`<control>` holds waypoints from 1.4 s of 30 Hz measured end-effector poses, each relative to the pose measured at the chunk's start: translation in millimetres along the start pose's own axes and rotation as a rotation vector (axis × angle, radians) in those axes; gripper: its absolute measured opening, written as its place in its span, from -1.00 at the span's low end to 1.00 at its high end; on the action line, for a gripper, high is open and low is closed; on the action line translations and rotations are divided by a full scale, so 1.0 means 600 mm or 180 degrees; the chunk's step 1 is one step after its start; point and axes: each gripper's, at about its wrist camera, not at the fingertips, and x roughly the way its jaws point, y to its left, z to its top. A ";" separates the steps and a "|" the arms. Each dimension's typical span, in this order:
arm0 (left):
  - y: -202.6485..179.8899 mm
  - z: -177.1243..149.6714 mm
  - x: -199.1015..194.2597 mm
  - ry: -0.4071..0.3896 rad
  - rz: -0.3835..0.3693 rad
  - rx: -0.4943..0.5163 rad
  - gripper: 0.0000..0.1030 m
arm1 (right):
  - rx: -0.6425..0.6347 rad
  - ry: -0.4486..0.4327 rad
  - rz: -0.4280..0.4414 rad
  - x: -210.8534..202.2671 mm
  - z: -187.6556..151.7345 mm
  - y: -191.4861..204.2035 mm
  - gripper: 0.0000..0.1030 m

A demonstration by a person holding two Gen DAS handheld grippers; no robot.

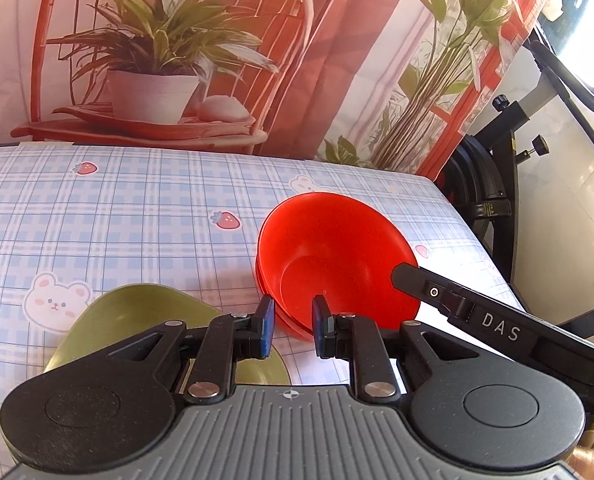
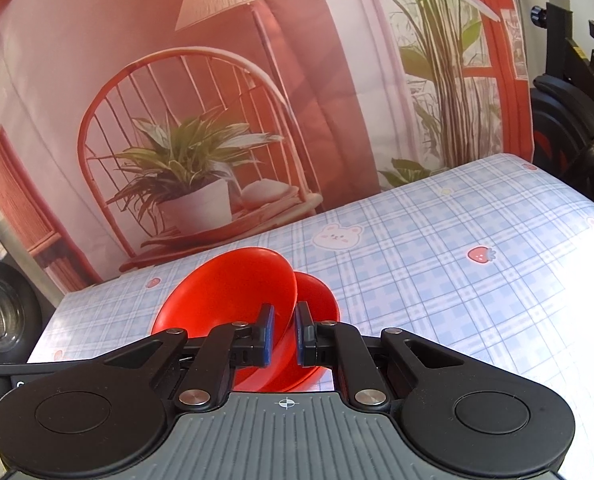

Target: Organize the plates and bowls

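Bowls: two glossy red round plastic bowls [image 2: 233, 300], nested and tilted | right gripper [image 2: 284, 334] clenched on their rim, above plaid bear-and-strawberry vinyl counter [image 2: 457, 264] | left gripper [image 1: 293, 330] nearly closed, grasping nothing, beside rim | olive-green smooth plastic plate [image 1: 137, 312] flat on counter beneath left gripper
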 end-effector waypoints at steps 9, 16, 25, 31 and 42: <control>-0.011 0.009 0.014 0.0029 0.0013 0.0117 -0.60 | 0.0081 0.0000 -0.0039 0.011 0.001 -0.017 -0.80; -0.024 0.024 0.044 0.0083 0.0044 0.0316 -0.60 | 0.0166 0.0008 -0.0079 0.021 -0.002 -0.040 -0.80; -0.012 0.021 0.055 0.0131 0.0080 0.0316 -0.60 | 0.0218 0.0084 -0.0017 0.038 -0.008 -0.040 -0.80; -0.011 0.020 0.057 0.0132 0.0077 0.0353 -0.60 | 0.0224 0.0100 -0.0031 0.040 -0.011 -0.042 -0.78; 0.002 0.026 0.074 0.0148 0.0173 0.0303 -0.59 | 0.0201 0.0116 -0.0140 0.052 -0.017 -0.045 -0.70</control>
